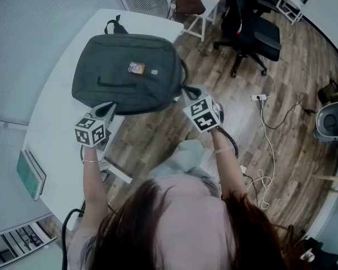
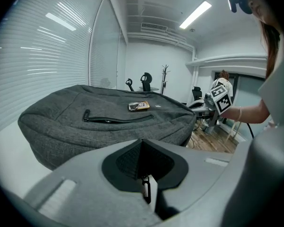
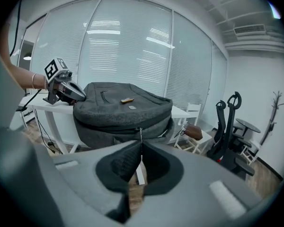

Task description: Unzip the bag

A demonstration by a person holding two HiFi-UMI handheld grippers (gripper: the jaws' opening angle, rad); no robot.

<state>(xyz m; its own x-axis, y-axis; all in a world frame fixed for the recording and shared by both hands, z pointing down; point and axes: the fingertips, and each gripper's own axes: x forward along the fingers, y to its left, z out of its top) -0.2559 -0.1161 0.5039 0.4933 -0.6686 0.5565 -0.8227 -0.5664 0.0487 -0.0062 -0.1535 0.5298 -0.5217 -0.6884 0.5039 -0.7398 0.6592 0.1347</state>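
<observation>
Office: white desk (image 1: 55,120), black swivel chair (image 1: 258,31), slatted blinds (image 3: 118,51) on glass walls, ceiling strip light (image 2: 195,14), wood-plank floor (image 1: 287,156).

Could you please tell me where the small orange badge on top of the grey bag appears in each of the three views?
Head view: the orange badge sits upper left of centre, on the grey bag.
Left gripper view: near the centre, just above the middle.
Right gripper view: left of centre, near mid-height.
Shared landmark: the front pocket zipper, close beside the badge.
</observation>
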